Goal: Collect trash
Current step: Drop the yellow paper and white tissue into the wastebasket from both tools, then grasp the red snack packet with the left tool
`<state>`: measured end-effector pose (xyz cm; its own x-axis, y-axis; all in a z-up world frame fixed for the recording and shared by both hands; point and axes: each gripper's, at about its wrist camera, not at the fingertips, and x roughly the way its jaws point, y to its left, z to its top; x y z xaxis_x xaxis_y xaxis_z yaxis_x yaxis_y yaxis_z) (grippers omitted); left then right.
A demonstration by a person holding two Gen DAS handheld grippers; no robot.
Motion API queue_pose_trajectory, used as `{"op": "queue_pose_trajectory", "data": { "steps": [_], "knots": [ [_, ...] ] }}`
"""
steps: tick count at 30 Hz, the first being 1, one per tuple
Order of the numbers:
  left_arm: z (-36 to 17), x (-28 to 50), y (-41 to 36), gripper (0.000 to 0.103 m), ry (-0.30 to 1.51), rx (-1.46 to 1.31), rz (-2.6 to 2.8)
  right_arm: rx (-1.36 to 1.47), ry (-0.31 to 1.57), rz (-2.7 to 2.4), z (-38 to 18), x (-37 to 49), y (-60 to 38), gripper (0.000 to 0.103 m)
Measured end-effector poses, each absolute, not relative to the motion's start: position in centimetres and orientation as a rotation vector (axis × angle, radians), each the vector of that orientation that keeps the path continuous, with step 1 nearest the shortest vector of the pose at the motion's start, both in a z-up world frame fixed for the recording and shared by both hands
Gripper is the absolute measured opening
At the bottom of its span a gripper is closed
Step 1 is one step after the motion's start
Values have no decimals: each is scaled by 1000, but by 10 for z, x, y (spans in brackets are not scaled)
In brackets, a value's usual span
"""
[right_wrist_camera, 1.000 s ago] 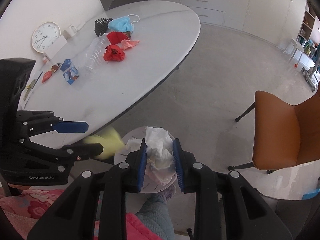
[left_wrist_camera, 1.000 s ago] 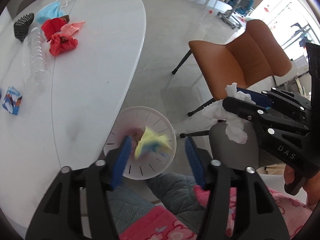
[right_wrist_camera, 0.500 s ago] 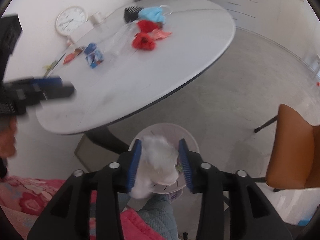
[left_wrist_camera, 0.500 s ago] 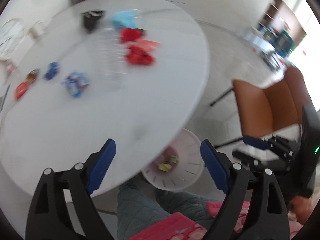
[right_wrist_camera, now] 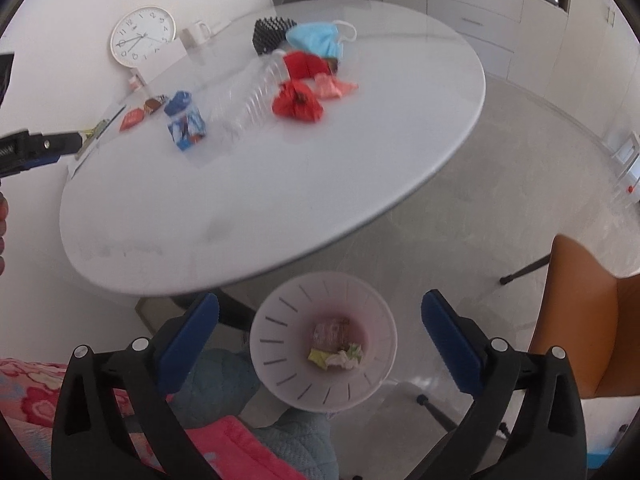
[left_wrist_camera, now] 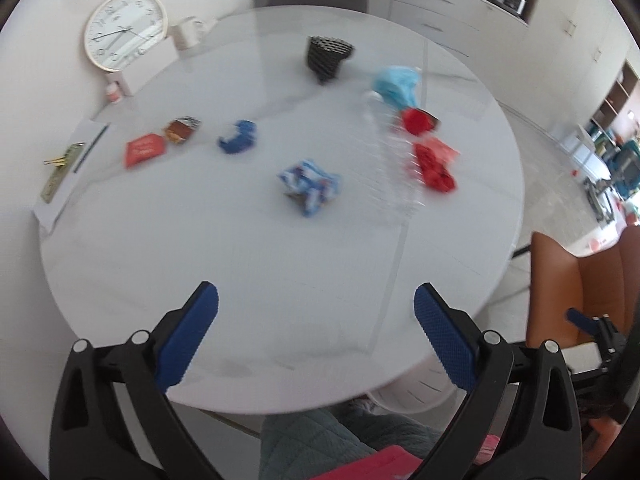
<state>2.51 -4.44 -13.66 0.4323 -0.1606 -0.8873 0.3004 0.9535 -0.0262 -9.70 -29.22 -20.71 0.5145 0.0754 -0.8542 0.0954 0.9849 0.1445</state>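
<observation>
Several pieces of trash lie on my worktop (left_wrist_camera: pixel 280 264), catalogued from the nearest out.

Blue-and-white crumpled wrapper (left_wrist_camera: pixel 310 186), mid-worktop: I judge it light, crackly film, likely slick; I would pinch across its bunched middle.

Clear plastic bottle (left_wrist_camera: pixel 390 164), lying on its side just right of the wrapper: light, ribbed, springy, apt to roll; take it across the ribbed body, not the ends.

Red crumpled papers (left_wrist_camera: pixel 434 164), touching or just beside the bottle, with a pink scrap under one: soft, near weightless; any fold will do.

Blue face mask (left_wrist_camera: pixel 396 84), farther back: limp cloth; grip the bunched body, not the loops.

Small blue scrap (left_wrist_camera: pixel 238 142), red packet (left_wrist_camera: pixel 144 150) and brown wrapper (left_wrist_camera: pixel 182 131), toward the left: flat and thin, hard to get under; I would take a raised edge.

White bin (right_wrist_camera: pixel 324 344), on the floor below the worktop's near edge: it already holds a few crumpled bits at the bottom.

Left claw (left_wrist_camera: pixel 316 326): over the near worktop, opening, nothing between the jaws.

Right claw (right_wrist_camera: pixel 320 330): above the bin, opening, nothing between the jaws.

Black mesh holder (left_wrist_camera: pixel 329 54), wall clock (left_wrist_camera: pixel 125 30), mug (left_wrist_camera: pixel 190 32): I judge these not trash.
</observation>
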Motion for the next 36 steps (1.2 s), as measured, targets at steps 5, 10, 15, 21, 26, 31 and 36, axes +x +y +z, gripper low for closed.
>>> {"op": "queue_pose_trajectory", "data": {
  "steps": [5, 10, 15, 21, 26, 31, 36],
  "knots": [
    [-130, 54, -6, 94, 1064, 113, -252, 176, 990, 0, -185, -64, -270, 101],
    [-128, 90, 37, 94, 1054, 85, -220, 178, 969, 39, -177, -17, -230, 101],
    [-134, 129, 78, 94, 1036, 98, -207, 173, 985, 87, -181, 30, -184, 101],
    [-151, 179, 122, 94, 1010, 176, -245, 145, 1018, 111, -192, 81, -132, 101],
    [-171, 229, 149, 94, 1044, 188, -262, 153, 1049, 70, -198, 115, -108, 101],
    [-199, 274, 166, 94, 1100, 93, -239, 140, 1082, 27, -206, 138, -99, 101],
    [-217, 302, 168, 94, 1105, 26, -249, 123, 1108, -2, -212, 154, -98, 101]
  ]
}}
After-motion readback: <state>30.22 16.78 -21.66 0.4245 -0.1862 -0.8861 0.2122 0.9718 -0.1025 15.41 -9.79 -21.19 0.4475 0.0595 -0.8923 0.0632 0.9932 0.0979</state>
